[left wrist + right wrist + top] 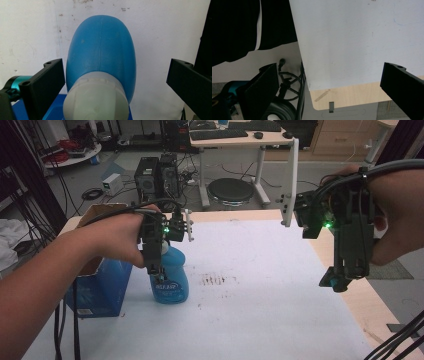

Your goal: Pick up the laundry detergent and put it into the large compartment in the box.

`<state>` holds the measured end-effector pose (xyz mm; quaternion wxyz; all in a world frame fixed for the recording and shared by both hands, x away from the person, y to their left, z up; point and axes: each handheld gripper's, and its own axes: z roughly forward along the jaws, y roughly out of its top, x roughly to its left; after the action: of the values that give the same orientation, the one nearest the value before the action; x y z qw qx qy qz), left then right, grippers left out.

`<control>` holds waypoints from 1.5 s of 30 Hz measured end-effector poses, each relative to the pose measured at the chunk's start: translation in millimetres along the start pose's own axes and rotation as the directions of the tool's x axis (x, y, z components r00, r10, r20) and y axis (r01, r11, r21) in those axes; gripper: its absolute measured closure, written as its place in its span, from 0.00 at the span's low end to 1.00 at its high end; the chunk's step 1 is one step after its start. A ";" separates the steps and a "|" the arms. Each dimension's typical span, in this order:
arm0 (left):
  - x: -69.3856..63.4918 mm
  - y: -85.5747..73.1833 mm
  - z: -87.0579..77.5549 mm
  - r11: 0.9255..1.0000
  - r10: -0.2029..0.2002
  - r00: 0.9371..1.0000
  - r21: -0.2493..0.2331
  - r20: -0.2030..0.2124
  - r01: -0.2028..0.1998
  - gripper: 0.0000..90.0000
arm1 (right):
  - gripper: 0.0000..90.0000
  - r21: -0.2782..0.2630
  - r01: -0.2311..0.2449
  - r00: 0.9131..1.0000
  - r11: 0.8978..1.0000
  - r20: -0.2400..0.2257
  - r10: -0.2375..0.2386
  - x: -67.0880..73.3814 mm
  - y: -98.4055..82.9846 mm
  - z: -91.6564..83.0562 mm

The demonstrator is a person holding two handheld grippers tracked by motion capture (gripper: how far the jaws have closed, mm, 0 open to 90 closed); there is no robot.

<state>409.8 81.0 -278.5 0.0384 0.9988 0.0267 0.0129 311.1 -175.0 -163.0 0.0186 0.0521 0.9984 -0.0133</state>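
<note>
Looking down on a white counter [260, 285], we see a blue bottle standing under the left hand-held gripper.

Going from largest to smallest: we see the counter's white sheet running to a bare wood edge at the right and far sides, with a dark smudge [218, 280] near its middle. At its left edge sits a blue box [102, 287] with an open cardboard top. Just right of the box stands the blue bottle [170, 282], upright, with a pale grey cap [96, 100]. The left hand-held gripper [156, 270] hangs right over it, jaws spread wide to either side of the cap and apart from it. Well away, above the counter's right edge, we find the right hand-held gripper [336, 281] pointing down, its jaws also spread, with nothing between them.
</note>
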 end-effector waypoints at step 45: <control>1.1 1.8 12.5 1.000 0.003 0.999 0.027 -0.033 -0.002 0.12 | 0.01 0.001 0.005 1.000 1.000 0.001 -0.005 -0.7 1.5 1.6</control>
<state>411.4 78.3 -290.8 0.0242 0.9989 0.0263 0.0292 312.1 -173.6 -164.7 0.0188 0.0497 0.9985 -0.0139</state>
